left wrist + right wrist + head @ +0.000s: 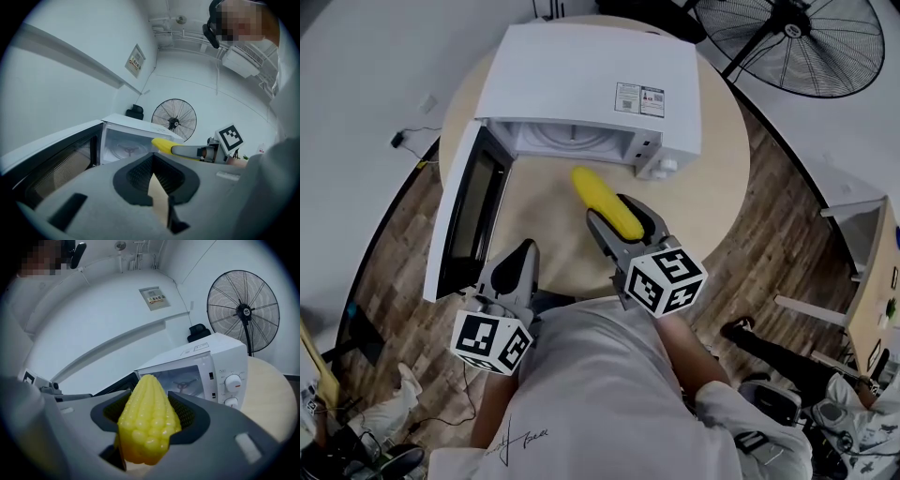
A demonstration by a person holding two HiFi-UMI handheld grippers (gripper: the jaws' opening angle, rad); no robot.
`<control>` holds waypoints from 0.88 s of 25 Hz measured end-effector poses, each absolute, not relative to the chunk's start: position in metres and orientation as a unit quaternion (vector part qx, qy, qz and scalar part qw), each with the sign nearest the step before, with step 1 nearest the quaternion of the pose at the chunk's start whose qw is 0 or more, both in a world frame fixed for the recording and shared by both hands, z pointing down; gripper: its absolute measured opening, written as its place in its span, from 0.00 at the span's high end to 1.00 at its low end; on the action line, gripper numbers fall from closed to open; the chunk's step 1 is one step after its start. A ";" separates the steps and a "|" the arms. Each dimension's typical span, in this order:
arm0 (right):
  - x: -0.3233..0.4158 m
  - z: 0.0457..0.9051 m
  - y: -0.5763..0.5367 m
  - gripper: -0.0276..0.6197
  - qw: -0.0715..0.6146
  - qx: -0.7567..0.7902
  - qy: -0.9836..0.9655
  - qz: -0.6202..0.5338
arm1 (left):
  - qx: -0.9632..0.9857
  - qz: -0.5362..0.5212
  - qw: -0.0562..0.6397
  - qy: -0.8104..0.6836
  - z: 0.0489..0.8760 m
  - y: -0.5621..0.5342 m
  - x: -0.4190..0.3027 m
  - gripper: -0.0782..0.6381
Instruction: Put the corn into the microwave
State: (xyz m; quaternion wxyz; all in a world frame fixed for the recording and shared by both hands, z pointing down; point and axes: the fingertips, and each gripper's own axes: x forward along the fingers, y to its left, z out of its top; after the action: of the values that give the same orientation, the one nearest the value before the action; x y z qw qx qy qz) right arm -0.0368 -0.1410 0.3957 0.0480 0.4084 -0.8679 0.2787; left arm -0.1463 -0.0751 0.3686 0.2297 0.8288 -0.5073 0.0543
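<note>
The right claw (pixel 624 219) is clenched on a yellow corn (pixel 596 192), gripping its thick end, with the tip aimed at the open mouth of the white microwave (pixel 591 80). The corn hangs over the middle of the round counter (pixel 717 178), just in front of the oven and not yet inside. The door (pixel 464 211) swings wide towards the counter's left edge. Beside it, at the near edge, the left claw (pixel 523 253) is closed and empty.

The corn's (pixel 598 192) rear end is hidden between the right tongs (pixel 609 211).
</note>
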 end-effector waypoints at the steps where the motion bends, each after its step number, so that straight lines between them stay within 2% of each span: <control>1: -0.037 0.397 -0.142 0.55 0.049 0.409 -0.867 0.279 | 0.828 0.054 0.231 -0.508 0.369 -0.076 -0.147 0.90; 22: -0.033 0.435 -0.172 0.55 0.087 0.430 -0.854 0.281 | 0.826 0.060 0.243 -0.505 0.373 -0.091 -0.146 0.90</control>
State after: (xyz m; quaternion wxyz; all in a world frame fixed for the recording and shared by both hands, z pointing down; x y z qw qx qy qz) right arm -0.0330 -0.1721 0.4354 0.0874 0.4295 -0.8538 0.2809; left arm -0.1463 -0.0909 0.3727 0.2426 0.8263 -0.5048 0.0598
